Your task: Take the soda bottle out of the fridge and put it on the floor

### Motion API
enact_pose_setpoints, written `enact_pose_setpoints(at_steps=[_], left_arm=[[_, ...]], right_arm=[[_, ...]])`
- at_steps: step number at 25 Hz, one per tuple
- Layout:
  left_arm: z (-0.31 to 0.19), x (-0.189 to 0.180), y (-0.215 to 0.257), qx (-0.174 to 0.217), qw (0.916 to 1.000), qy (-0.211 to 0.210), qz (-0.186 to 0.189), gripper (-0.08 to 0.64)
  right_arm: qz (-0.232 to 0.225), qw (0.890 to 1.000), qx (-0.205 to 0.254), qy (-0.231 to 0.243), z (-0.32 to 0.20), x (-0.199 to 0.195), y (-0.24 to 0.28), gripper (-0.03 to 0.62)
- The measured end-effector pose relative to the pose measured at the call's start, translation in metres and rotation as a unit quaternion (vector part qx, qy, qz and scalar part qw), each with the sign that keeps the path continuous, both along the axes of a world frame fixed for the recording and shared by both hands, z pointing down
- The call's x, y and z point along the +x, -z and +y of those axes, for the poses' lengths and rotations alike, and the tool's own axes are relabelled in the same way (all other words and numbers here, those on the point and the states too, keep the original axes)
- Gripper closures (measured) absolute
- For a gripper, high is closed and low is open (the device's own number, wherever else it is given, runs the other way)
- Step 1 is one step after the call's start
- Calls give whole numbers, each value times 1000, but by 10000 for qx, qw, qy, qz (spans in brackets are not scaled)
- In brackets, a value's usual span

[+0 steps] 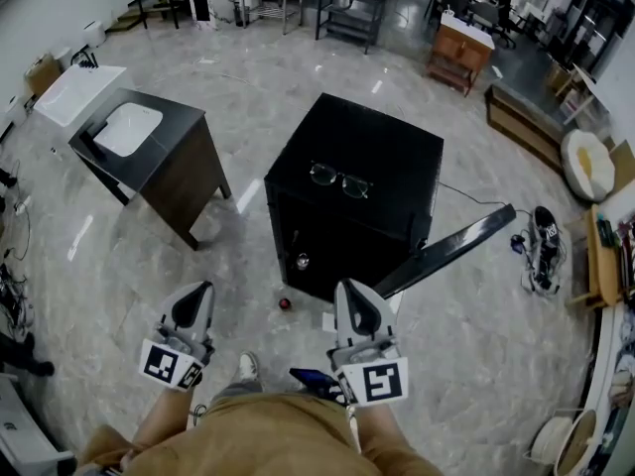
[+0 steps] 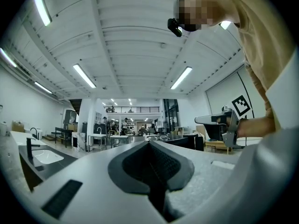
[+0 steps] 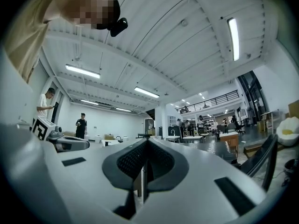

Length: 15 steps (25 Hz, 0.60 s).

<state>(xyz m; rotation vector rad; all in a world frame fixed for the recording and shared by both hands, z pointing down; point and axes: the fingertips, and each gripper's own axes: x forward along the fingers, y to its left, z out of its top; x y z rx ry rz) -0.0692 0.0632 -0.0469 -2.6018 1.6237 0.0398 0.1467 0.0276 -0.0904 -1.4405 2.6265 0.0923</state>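
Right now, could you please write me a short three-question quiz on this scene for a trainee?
1. True or false: the flat black door of the black cube-shaped fridge stands swung open.
2. What lies on top of the fridge? A: a thin-framed pair of glasses; B: a soda bottle; C: a white plate.
3. How do the jaws of the white left gripper and the white right gripper stand?
Key: 1 true; 2 A; 3 both shut, with nothing between them.
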Motion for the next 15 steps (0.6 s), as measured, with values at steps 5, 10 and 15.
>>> enact_pose_setpoints(at_steps=[5, 10, 15], left_arm=[[-2, -3, 7, 57, 9997, -62, 238, 558], [-9, -6, 8, 99, 9995, -175, 252, 560], [-15, -10, 14, 223, 9990, -291, 257, 558]], right_arm=[[-6, 9999, 118, 5, 1, -7, 8, 592], [-76, 9999, 87, -31, 3, -13, 10, 592], [78, 10000, 48, -22, 4, -16, 4, 592]])
